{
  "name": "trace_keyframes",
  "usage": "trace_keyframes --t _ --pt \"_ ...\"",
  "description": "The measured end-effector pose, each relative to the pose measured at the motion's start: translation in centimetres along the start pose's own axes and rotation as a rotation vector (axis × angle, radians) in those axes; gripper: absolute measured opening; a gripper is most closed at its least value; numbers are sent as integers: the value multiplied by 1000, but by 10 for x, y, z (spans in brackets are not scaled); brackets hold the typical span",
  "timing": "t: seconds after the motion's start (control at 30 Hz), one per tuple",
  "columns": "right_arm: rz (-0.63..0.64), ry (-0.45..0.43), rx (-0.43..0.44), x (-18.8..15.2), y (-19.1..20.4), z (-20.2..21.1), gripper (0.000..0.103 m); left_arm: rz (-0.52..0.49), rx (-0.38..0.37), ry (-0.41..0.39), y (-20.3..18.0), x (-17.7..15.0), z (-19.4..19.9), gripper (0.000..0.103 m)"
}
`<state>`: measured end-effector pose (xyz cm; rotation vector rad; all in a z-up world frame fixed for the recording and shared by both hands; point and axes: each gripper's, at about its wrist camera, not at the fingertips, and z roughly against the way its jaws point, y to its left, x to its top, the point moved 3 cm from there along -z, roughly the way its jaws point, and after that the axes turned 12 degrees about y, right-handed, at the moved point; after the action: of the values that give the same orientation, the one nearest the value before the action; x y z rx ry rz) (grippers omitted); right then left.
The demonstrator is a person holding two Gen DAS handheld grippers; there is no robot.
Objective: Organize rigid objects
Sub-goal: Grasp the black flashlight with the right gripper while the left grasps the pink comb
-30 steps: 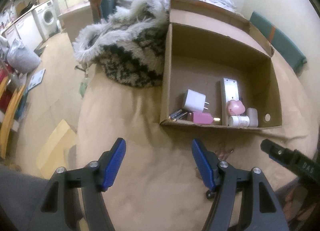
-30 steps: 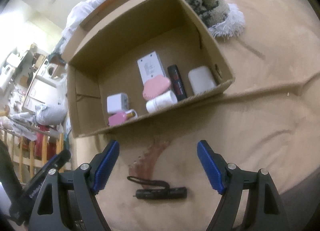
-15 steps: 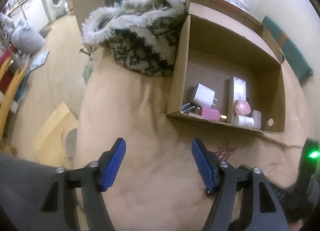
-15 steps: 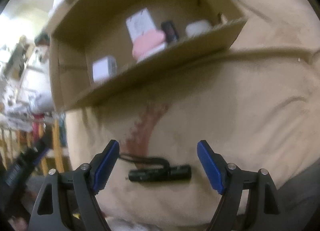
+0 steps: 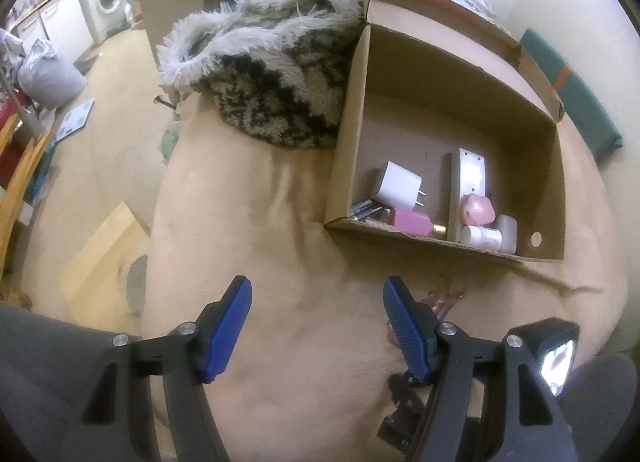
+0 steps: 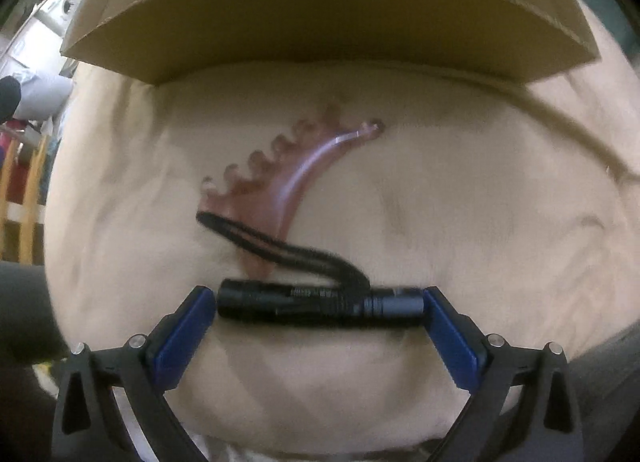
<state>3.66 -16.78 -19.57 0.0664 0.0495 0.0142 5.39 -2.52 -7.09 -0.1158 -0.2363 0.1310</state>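
- The right gripper (image 6: 320,308) points down at the tan cushion (image 6: 480,221), its jaws just opened to their widest to span the black flashlight (image 6: 320,304) lengthwise; whether the pads press its ends cannot be told.
- The flashlight lies crosswise between the pads, its wrist strap (image 6: 276,242) draped over a pink comb (image 6: 288,177) just beyond.
- The cardboard box (image 5: 348,121), already holding small items, sits near, probably the destination.
- The left gripper (image 5: 318,328) hovers half-open and empty.

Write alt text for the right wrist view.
A black flashlight lies lengthwise between the blue fingers of the wide-open right gripper, on a beige cushion. Its wrist strap loops over a pink hair claw; a cardboard box stands just beyond.
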Motion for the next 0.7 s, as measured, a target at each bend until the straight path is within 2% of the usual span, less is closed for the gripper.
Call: trace_keyframes --t 0.07,0.1,0.17,0.37,0.5,0.7 --pt "3 -9 -2 2 1 2 101 3 4 -1 2 0 0 65" --pt "9 -15 -6 2 1 3 93 7 7 -1 3 0 -1 65" --pt "19 -23 -2 0 2 7 93 15 11 6 5 0 -3 65" --pt "-16 -66 80 -1 -6 34 93 17 27 16 6 0 -8 65" --pt "-17 -168 121 0 -17 76 93 18 36 21 7 1 -12 65" --pt "16 -397 169 12 -39 155 93 -3 54 30 3 0 -18 65"
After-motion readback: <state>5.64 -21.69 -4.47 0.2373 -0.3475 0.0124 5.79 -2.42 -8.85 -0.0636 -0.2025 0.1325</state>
